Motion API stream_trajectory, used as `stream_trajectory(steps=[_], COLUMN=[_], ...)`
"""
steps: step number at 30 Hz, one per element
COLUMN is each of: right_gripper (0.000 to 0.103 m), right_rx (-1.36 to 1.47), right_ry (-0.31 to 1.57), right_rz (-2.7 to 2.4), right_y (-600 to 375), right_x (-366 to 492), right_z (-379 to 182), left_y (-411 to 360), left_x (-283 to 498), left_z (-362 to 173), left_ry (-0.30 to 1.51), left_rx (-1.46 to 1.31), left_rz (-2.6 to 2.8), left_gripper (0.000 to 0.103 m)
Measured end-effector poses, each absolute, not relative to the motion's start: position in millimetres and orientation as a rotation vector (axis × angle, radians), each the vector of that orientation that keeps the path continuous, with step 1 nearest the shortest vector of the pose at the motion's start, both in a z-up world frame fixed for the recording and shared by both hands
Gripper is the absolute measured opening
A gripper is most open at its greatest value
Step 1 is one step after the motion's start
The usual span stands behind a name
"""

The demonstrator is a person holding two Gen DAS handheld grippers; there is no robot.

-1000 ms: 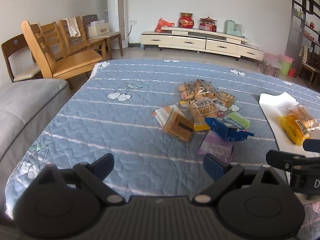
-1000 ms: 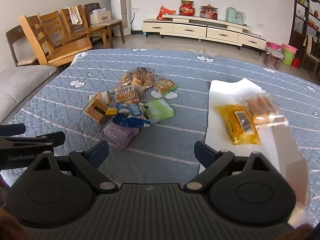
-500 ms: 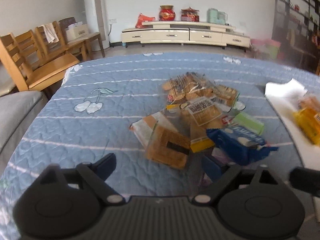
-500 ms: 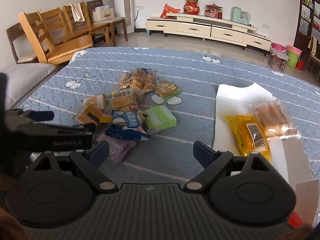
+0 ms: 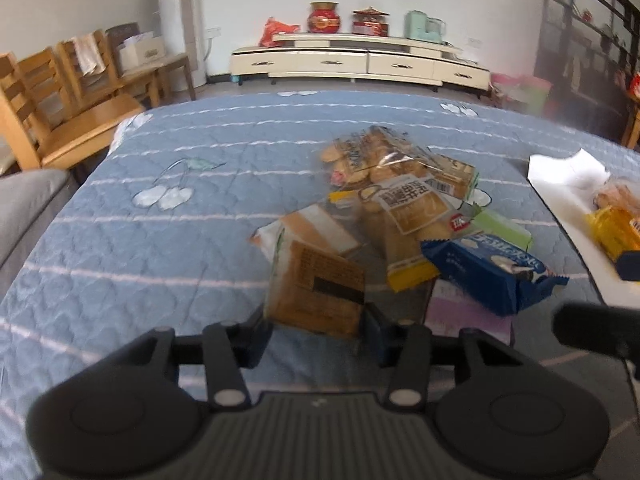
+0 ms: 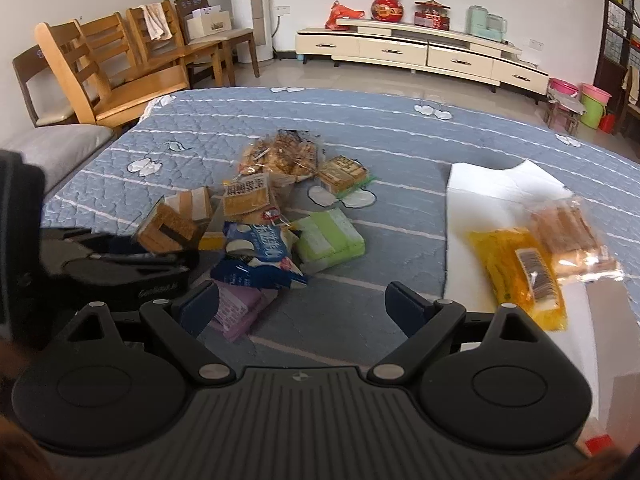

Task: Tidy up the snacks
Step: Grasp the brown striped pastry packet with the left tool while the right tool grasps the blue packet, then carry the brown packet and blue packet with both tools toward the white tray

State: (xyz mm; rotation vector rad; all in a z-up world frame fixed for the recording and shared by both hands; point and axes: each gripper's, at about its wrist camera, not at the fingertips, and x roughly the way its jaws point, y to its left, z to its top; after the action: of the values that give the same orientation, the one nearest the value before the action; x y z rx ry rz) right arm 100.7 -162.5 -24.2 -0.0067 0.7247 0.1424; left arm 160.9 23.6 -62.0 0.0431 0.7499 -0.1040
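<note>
Since half a second ago the left gripper (image 5: 314, 330) has pushed forward into the snack pile and narrowed its fingers, which now sit against both side edges of the brown packet (image 5: 316, 290) — clenched on it, the packet standing up between the tips at twelve o'clock from the tool. The right wrist view shows the same packet (image 6: 170, 226) tilted up at the nose of the left tool, at ten o'clock from the right gripper (image 6: 302, 308).

That right gripper hangs released, fingers spread wide over bare quilt (image 6: 360, 152), touching nothing. Just beside its left fingertip lies the purple packet (image 6: 236, 310), with the blue packet (image 6: 256, 252) overlapping it at eleven o'clock and the green packet (image 6: 330, 238) at twelve. Farther out at eleven sits the clear bag of biscuits (image 6: 280, 156).

At two o'clock — well apart from the pile — the yellow packet (image 6: 520, 270) and a clear-wrapped snack (image 6: 570, 236) lie side by side on the white sheet (image 6: 492, 188).
</note>
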Motion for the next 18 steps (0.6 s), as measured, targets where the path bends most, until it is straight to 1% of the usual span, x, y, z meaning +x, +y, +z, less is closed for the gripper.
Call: stream_trajectory(steps=[7,8,9,10,11,12,13,15,18], right_gripper=[0.103,0.095,0.09,0.077,0.067,0.067,0.065,0.057,0.054], right_rx=[-0.03,-0.02,-0.009,-0.005,-0.002,0.0,0.001,-0.009,-0.004], right_ry=[0.738,0.749,0.769,0.786,0.803,0.817,0.822,0.815,0.806], right_rz=[0.212,0.221,0.229,0.233,0.237,0.241,0.245,0.236,0.239], right_y=[-151.7,-151.3,-150.0,-148.7,-147.2,-146.0,-145.0,-142.6,-142.2], right_x=[126.0,130.6,137.2,141.9,146.2,149.3,150.9,148.3,139.1], right_z=[-27.5,-29.0,-31.5,-33.7,-36.3,-38.6,-40.4,-39.6,-34.6], left_y=[39.9,41.8,43.1,44.5,45.9,47.1,48.2,49.4,48.9], left_x=[137.8,135.1,132.0,128.4,127.5,125.4,123.2,120.1,115.9], left_z=[-49.4,-47.9,-46.3,-44.2,-43.2,-41.8,-40.2,-38.2,-35.2], left_ry=[0.745,0.743,0.74,0.737,0.734,0.732,0.73,0.728,0.729], left_rx=[-0.02,-0.025,-0.028,-0.034,-0.04,-0.046,-0.054,-0.065,-0.07], left_rz=[-0.067,-0.064,-0.061,-0.059,-0.057,-0.052,-0.045,-0.042,-0.029], left_gripper=[0.048,0.048,0.048,0.048,0.048,0.048,0.048,0.048,0.048])
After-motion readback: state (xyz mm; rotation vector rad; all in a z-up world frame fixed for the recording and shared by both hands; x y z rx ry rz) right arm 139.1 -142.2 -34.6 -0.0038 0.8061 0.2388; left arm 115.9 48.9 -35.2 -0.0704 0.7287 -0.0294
